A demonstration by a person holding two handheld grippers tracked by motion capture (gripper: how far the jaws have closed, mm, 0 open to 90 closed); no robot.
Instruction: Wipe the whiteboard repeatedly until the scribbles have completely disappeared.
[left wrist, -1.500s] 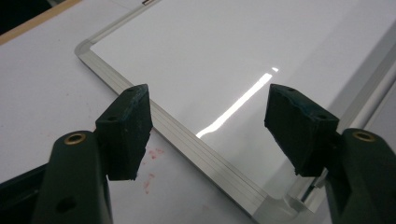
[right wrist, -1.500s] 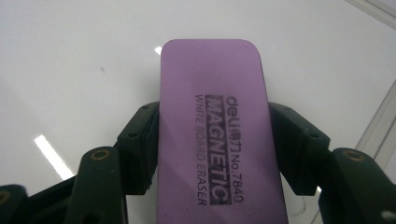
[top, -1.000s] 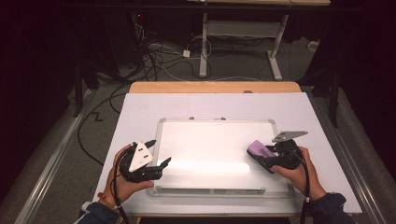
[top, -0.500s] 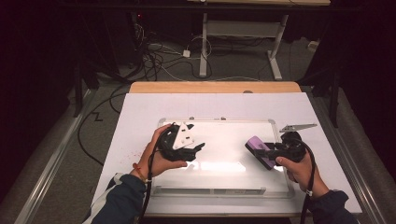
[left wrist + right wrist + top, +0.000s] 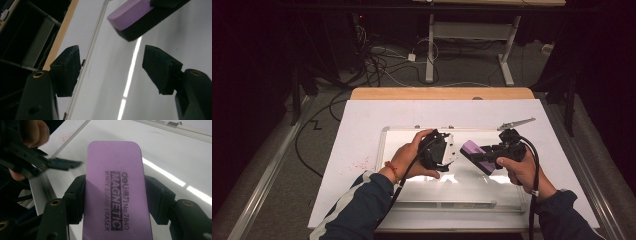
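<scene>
- High view: you held the left gripper over the middle of the whiteboard, with your left hand wrapped around its body. The right gripper sat just to the right of it, also over the whiteboard, carrying the purple eraser. The eraser's free end pointed toward the left gripper, near it but not touching. The whiteboard lay on the white table, and a patch of red specks showed on the table just left of the whiteboard's frame.
- Left gripper view: your left gripper stood with its jaws spread wide and nothing between them. The eraser hung above the whiteboard ahead of the jaws, beyond their tips.
- Right gripper view: your right gripper was clamped on the eraser, one jaw pressed to each long side, printed face up. The left gripper showed at the left, beside the eraser's far end, over the whiteboard.
</scene>
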